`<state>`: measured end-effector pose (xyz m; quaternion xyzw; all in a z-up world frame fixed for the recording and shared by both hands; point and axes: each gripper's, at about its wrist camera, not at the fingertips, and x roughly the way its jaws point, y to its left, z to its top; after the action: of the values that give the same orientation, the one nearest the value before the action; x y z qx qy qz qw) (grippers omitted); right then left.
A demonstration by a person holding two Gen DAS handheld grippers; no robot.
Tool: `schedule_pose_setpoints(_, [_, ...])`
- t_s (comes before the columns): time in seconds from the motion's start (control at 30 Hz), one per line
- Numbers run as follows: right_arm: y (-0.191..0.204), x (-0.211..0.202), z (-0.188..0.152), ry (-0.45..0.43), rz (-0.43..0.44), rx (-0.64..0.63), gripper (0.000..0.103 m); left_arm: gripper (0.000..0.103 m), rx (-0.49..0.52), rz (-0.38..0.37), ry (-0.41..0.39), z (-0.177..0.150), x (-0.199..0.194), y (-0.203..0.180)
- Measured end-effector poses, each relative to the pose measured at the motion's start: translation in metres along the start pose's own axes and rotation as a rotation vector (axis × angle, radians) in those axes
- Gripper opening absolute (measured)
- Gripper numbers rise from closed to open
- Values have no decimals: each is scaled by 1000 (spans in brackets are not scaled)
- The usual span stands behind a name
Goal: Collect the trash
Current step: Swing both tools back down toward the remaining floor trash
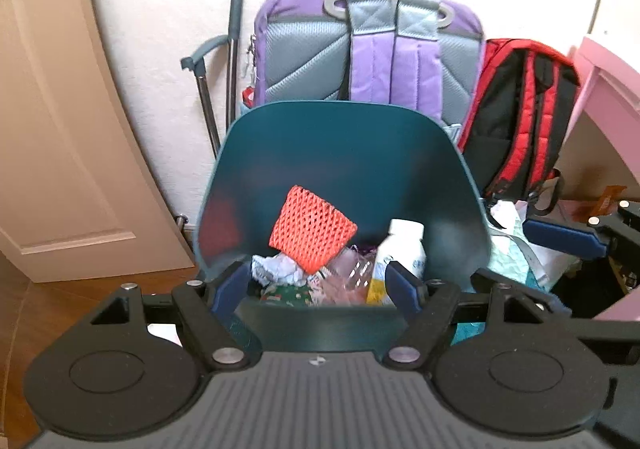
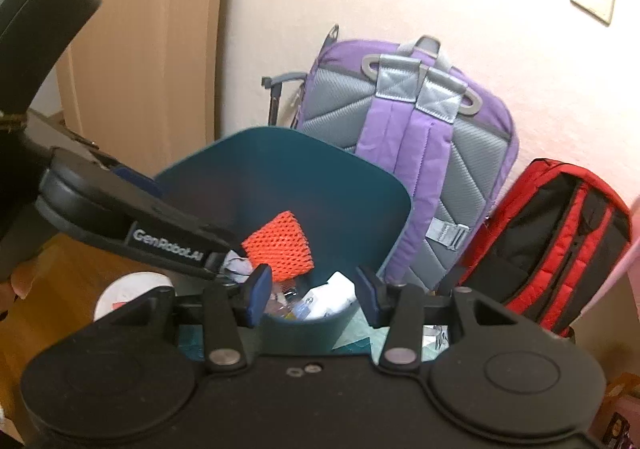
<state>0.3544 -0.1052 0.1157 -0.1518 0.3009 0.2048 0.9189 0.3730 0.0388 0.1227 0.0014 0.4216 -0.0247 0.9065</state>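
Observation:
A teal bin (image 1: 340, 169) stands open on the floor, close in front of both grippers. Inside lie an orange mesh sleeve (image 1: 312, 235), a white bottle (image 1: 402, 249), crumpled paper (image 1: 276, 269) and plastic wrappers. My left gripper (image 1: 318, 289) hangs over the bin's near rim, open, with nothing between its blue pads. My right gripper (image 2: 313, 297) is also open and empty above the near rim of the bin (image 2: 300, 177). In the right wrist view the orange sleeve (image 2: 278, 247) and bottle (image 2: 336, 295) show too. The left gripper's black body (image 2: 132, 225) reaches in from the left.
A purple and grey backpack (image 1: 372, 49) leans on the wall behind the bin, with a red and black backpack (image 1: 520, 117) to its right. A wooden door (image 1: 52, 129) is at left, pink furniture (image 1: 604, 89) at right. A white round lid (image 2: 132, 289) lies on the wooden floor.

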Motion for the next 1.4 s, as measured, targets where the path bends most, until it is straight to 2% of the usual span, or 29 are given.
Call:
schedule_pose_setpoints(0.4, [15,-88,-26,-59,23,40,47,76,-16,-4,-51,-50,-87,3])
schedule_pose_setpoints(0.47, [17,-101,-32,-66,33,53,48,82,-23,-11,-56,-60,-97,5])
schedule_pose_setpoints(0.8, [28,-131,-77,-65,99,99,48,84,-40,-25,-31,-123,-120,13])
schedule_pose_setpoints(0.93, [32,-129,-102,-49,136,121,49,89,-66,-41,-22,-149,-115,21])
schedule_pose_setpoints(1.07, [38,-118,-127,-13,166,133,49,102,-114,-41,-19,-171,-100,31])
schedule_pose_setpoints(1.23, [47,-91,-165,47,195,157,50,102,-173,-68,23,-202,-60,46])
schedule_pose_setpoints(1.4, [58,-44,-218,127,191,176,50,102,-209,-60,133,-238,5,62])
